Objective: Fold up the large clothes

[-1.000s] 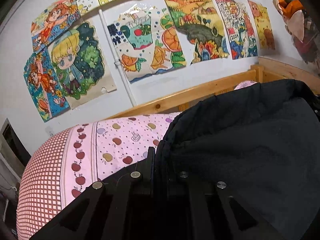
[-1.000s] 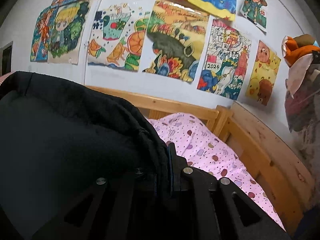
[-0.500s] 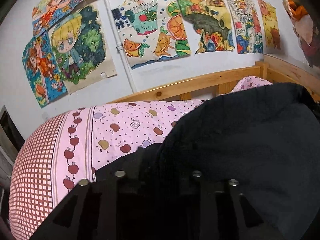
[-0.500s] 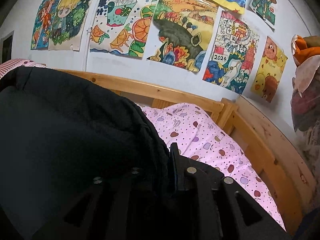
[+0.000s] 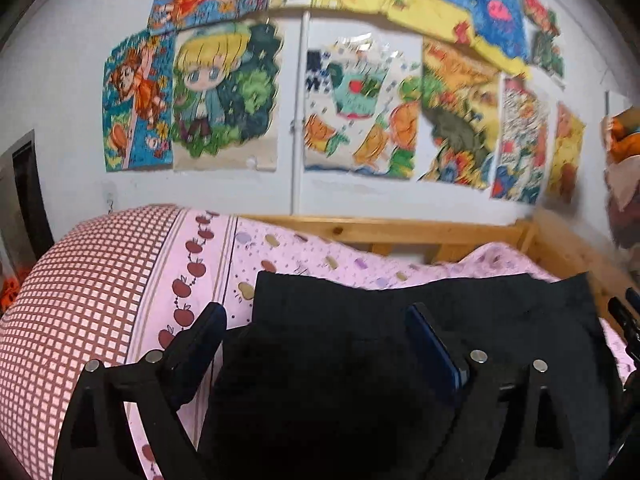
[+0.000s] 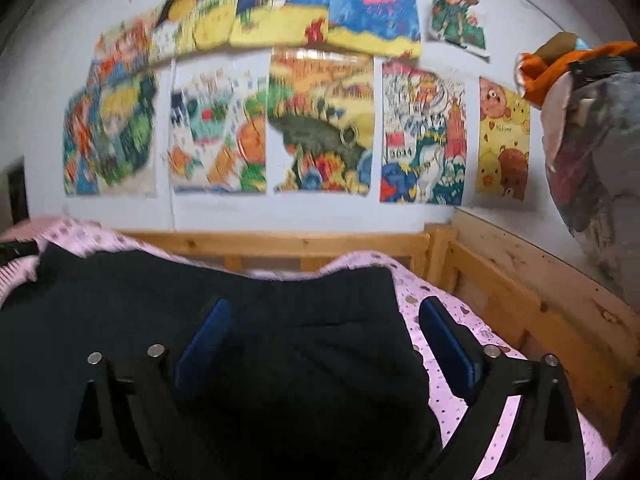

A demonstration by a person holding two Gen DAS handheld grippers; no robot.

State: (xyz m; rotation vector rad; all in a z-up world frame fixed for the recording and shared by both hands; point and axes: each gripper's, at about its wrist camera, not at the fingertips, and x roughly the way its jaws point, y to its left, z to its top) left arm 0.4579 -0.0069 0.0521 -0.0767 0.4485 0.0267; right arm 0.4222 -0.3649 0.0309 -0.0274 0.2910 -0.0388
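A large black garment [image 5: 400, 320] lies flat on the pink dotted bedding [image 5: 320, 256], its far edge straight. In the left wrist view my left gripper [image 5: 318, 324] hangs over the garment's left corner. Its jaws are opening wide, and the blue pads [image 5: 430, 340] are clear of the cloth. In the right wrist view my right gripper [image 6: 326, 320] stands over the right corner of the garment [image 6: 280, 300]. Its jaws are opening too, and the cloth lies loose below them. One of its fingers [image 6: 440, 332] is over the pink sheet [image 6: 420, 292].
A wooden bed rail [image 6: 280, 240] runs along the wall behind, with a side rail [image 6: 520, 300] on the right. A red-checked cushion [image 5: 80, 280] bulges at the left. Drawings [image 5: 352, 120] cover the wall. Bagged soft things [image 6: 592, 140] hang at the right.
Both grippers were shut on the garment's raised edge. Now both have let go and spread their jaws, the cloth has dropped flat on the bed, and both views have pulled back.
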